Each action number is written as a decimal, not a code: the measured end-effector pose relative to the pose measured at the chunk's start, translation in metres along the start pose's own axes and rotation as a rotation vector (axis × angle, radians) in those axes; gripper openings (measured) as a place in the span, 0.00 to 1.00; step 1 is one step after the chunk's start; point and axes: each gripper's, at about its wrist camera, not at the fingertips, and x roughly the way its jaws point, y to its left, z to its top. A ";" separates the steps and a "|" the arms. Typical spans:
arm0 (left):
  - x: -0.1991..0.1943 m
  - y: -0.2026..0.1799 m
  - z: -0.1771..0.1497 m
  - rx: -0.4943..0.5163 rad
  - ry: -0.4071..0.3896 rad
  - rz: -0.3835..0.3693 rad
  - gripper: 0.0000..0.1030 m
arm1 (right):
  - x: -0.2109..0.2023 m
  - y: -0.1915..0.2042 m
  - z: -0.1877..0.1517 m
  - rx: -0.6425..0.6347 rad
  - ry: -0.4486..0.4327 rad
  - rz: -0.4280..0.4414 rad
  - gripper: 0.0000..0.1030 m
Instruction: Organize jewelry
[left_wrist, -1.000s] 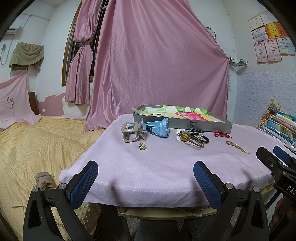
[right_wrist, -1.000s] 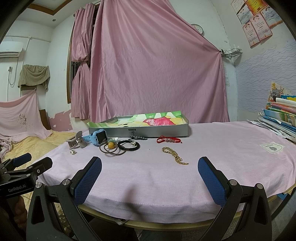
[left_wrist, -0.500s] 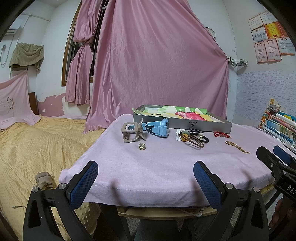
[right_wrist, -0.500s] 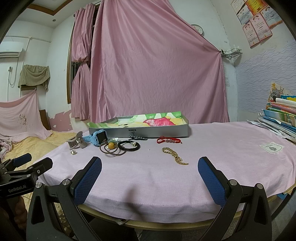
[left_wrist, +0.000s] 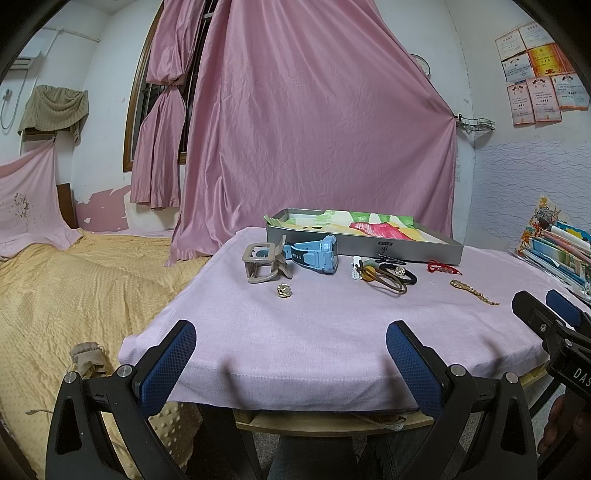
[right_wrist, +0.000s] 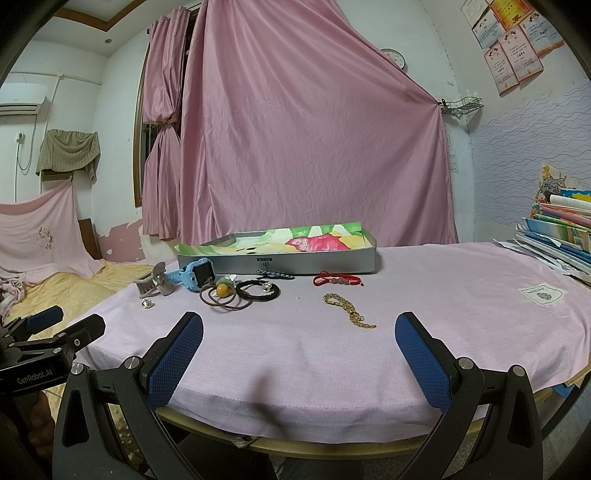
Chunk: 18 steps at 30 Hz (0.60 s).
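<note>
In front of the grey tray (right_wrist: 277, 264), the jewelry is lying in a row on the pink tablecloth (right_wrist: 424, 295): beige hair claw (left_wrist: 264, 264), small ring (left_wrist: 284, 291), blue watch (left_wrist: 314, 254), hair ties (right_wrist: 236, 293), red bracelet (right_wrist: 338, 279), gold chain (right_wrist: 349, 310). The left gripper (left_wrist: 291, 350) and right gripper (right_wrist: 299, 345) are hovering near the table's front edge, well short of the tray, jaws spread wide and gripping nothing.
</note>
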 end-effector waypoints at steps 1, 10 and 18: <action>0.000 0.000 0.000 0.000 0.000 0.001 1.00 | 0.000 0.000 0.000 0.000 0.000 0.000 0.99; 0.000 0.000 0.000 0.000 -0.001 0.000 1.00 | -0.001 0.000 0.000 0.000 -0.001 0.000 0.99; 0.000 0.000 0.000 0.000 -0.001 0.000 1.00 | -0.001 0.000 0.001 0.000 -0.002 0.000 0.99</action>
